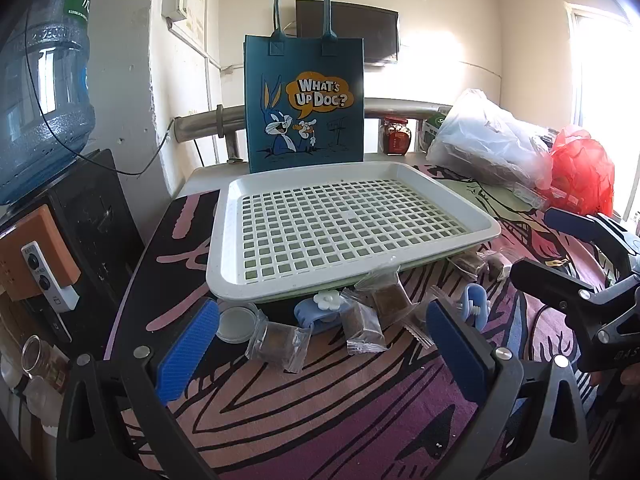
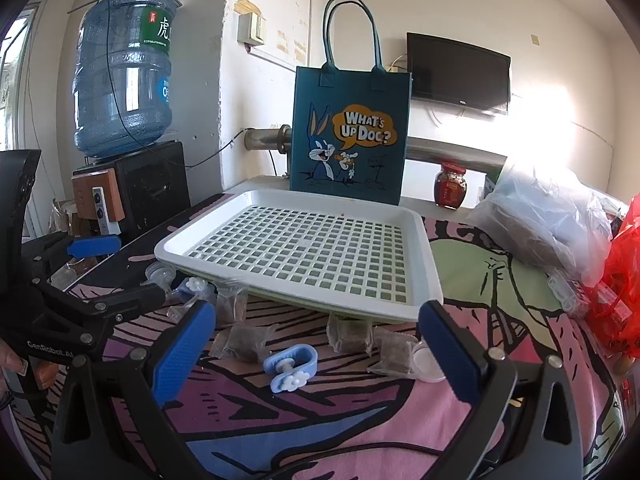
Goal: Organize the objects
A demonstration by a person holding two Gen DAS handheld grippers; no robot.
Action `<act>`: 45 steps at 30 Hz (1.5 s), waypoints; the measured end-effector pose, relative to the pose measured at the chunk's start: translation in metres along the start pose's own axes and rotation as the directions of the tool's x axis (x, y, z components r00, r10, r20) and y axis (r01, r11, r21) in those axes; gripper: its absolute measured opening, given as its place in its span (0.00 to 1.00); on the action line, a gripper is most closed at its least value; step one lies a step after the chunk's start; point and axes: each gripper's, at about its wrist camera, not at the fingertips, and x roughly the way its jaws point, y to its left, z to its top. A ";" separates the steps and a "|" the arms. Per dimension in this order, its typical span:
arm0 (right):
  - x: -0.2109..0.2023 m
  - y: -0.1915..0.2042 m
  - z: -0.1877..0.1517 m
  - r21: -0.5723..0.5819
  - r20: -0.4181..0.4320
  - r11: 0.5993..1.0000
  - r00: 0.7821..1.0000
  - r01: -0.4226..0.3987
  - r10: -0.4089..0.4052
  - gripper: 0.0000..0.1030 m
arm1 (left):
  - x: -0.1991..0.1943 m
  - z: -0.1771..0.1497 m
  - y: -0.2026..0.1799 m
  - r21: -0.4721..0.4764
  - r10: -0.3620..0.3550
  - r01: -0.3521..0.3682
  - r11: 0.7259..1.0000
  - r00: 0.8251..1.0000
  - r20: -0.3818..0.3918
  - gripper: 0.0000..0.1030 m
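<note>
A white grid tray (image 1: 224, 264) (image 2: 168, 254) lies on the patterned cloth, with a blue cartoon tote bag (image 1: 304, 100) (image 2: 352, 132) upright behind it. Along the tray's near edge lie several clear-wrapped brown packets (image 1: 276, 344) (image 2: 244, 342), two blue flower clips (image 1: 320, 308) (image 2: 292, 366) and a small round clear lid (image 1: 236, 322) (image 2: 428, 362). My left gripper (image 1: 320, 348) (image 2: 142, 268) is open just short of the packets, with nothing between its pads. My right gripper (image 2: 316, 354) (image 1: 532, 242) is also open and holds nothing; one blue clip lies just ahead of it.
A large water bottle (image 2: 124, 72) stands on a black dispenser (image 2: 152, 184) at the left. A red-lidded jar (image 2: 451, 186), a grey plastic bag (image 2: 548, 216) and a red plastic bag (image 2: 620, 288) crowd the right side. A metal pipe (image 1: 200, 120) runs behind the bag.
</note>
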 end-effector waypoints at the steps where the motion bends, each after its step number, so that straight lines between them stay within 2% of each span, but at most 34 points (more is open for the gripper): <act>1: 0.001 0.002 0.000 0.000 0.000 1.000 1.000 0.001 -0.001 1.00 | 0.000 -0.001 -0.001 0.000 0.001 -0.001 1.000 1.000 0.000 1.00; 2: -0.007 -0.003 0.000 -0.012 -0.007 1.000 1.000 0.006 -0.006 1.00 | 0.000 -0.001 -0.001 0.000 0.001 -0.001 1.000 1.000 -0.001 1.00; 9: 0.001 0.001 0.002 -0.021 -0.019 1.000 1.000 -0.005 0.004 1.00 | 0.002 -0.002 0.000 -0.007 -0.001 0.001 1.000 1.000 -0.017 1.00; 23: 0.000 0.001 0.001 -0.019 0.007 1.000 1.000 -0.003 0.004 1.00 | 0.002 -0.002 0.000 -0.015 -0.004 0.003 1.000 1.000 -0.018 1.00; 45: 0.003 0.001 0.001 -0.011 -0.033 1.000 0.999 -0.016 0.015 1.00 | 0.004 -0.002 0.003 -0.027 -0.010 0.009 1.000 0.999 -0.032 1.00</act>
